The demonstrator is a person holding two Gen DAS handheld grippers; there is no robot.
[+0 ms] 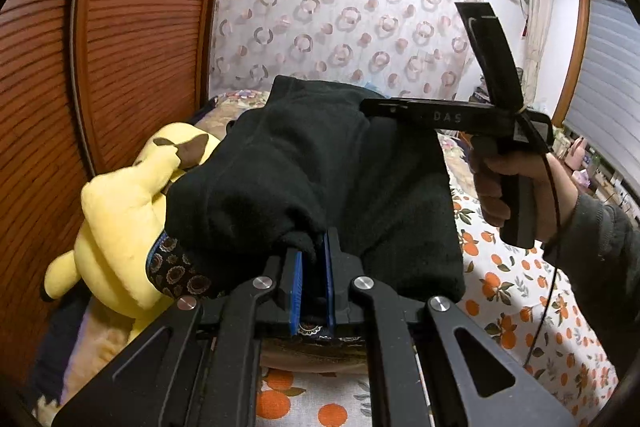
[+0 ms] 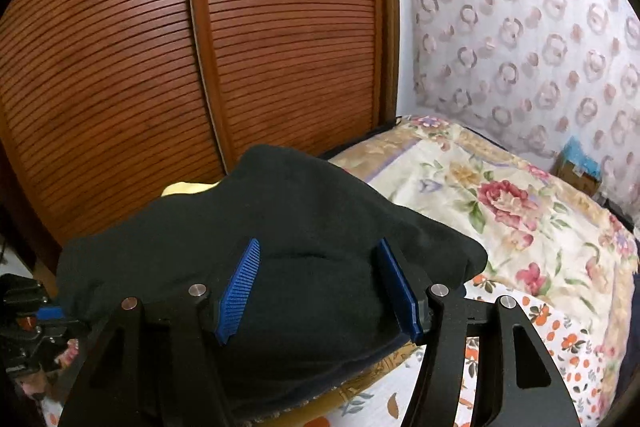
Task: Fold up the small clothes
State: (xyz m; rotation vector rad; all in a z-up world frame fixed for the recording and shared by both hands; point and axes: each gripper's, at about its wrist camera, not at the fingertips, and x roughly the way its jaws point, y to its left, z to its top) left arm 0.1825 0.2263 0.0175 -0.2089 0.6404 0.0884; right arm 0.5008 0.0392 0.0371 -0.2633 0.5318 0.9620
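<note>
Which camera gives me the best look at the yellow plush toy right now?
Left wrist view: the yellow plush toy shows body and ears, left of the black garment. Right wrist view shows only a yellow sliver behind the garment.

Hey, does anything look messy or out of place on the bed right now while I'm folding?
The black garment is bunched rather than flat, one corner pinched in the left gripper, and it drapes over a yellow plush toy lying against the wardrobe doors. The right gripper stands open over it.
</note>
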